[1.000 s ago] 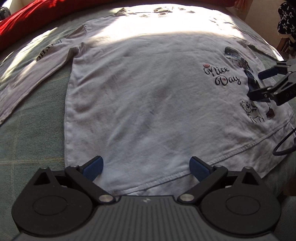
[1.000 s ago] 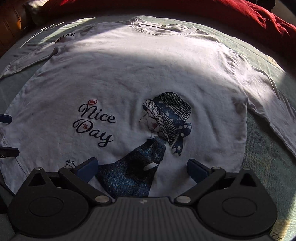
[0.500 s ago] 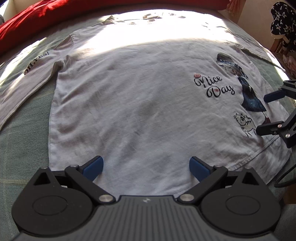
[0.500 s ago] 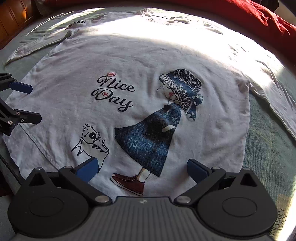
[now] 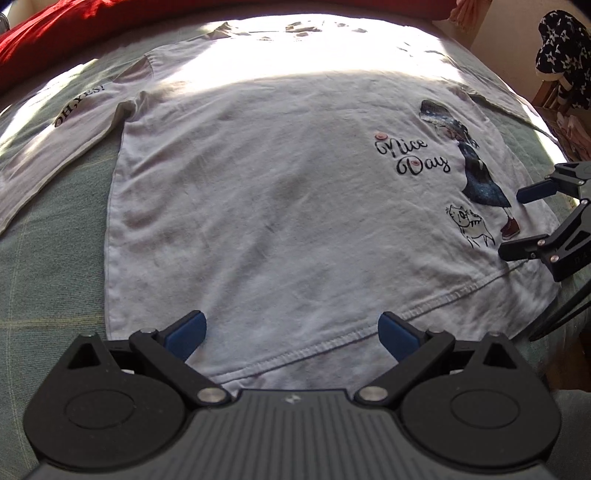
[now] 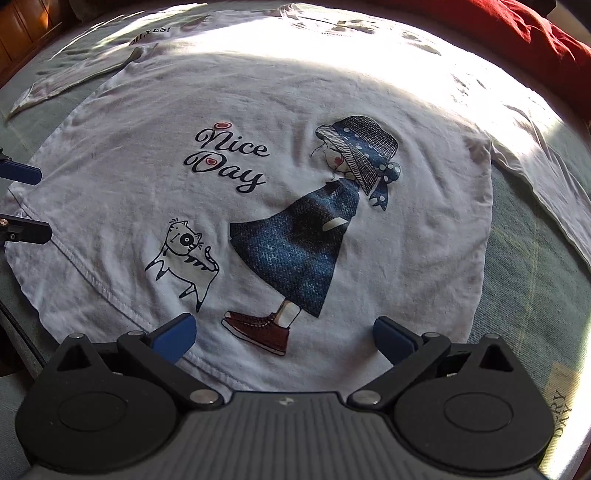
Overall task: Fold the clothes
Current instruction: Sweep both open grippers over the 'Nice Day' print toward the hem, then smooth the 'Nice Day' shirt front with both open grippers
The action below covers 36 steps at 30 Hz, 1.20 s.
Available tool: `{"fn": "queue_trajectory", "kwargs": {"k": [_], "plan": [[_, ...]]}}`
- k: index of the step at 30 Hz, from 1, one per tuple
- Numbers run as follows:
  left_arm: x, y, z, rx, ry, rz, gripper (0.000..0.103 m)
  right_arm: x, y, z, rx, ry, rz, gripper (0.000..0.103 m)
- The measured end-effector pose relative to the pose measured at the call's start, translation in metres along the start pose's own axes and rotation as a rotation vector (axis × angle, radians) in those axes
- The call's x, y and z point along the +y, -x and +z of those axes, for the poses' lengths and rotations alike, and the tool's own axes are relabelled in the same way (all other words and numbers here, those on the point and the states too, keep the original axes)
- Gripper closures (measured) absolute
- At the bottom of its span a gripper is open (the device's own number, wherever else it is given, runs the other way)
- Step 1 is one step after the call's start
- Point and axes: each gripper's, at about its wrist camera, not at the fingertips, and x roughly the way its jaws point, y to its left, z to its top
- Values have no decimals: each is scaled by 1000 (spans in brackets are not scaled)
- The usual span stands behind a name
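- Pale green checked bedding (image 5: 48,258) covered the bed, with a red blanket (image 5: 74,26) bunched along its far edge.
- A white long-sleeved cotton shirt (image 5: 277,206) lay flat on the bedding, front up, hem toward both cameras, sleeves spread out to either side.
- Sunlight fell in a bright band across the shirt's upper chest; the lower half sat in shade.
- The shirt's print showed the script "Nice Day" (image 6: 227,160), a girl in a blue dress and spotted hat (image 6: 321,218), and a small cat (image 6: 184,258).
- "OH, YES!" lettering (image 5: 79,105) ran along the sleeve in the left wrist view.
- The left gripper (image 5: 291,332) hovered at the hem near the plain side of the shirt, its blue-padded fingers (image 5: 184,330) spread wide, gripping nothing.
- The right gripper (image 6: 282,334) hovered at the hem below the girl's red shoe, its fingers likewise spread wide and empty.
- A dark garment with white stars (image 5: 563,55) hung beyond the bed's corner in the left wrist view.
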Motion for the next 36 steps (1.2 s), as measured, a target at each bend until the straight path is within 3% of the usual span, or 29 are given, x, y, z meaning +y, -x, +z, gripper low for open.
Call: {"fn": "queue_trajectory", "kwargs": {"k": [7,12,19,25,30,33,36], "plan": [[16,10,2,-19,39,45,4,-2,-1,-3,14,-18,-5,0],[22,7,17,-61,40,38,4,1,3,2,-27,-54,6,0],[30,-1,6,25,50,79,4,6,-2,-2,-1,-72,13,0],[34,6,31,-33,35,76,4,5,-1,-4,-7,-115,-8,0],[30,-5,52,-63,4,49,4,-10,9,12,-118,-199,-62,0],[27,-11,58,-49,-27,34,4,-23,2,25,-170,-212,-132,0],[27,-13,57,-25,-45,16,4,-40,-10,30,-180,-238,-144,0]]}}
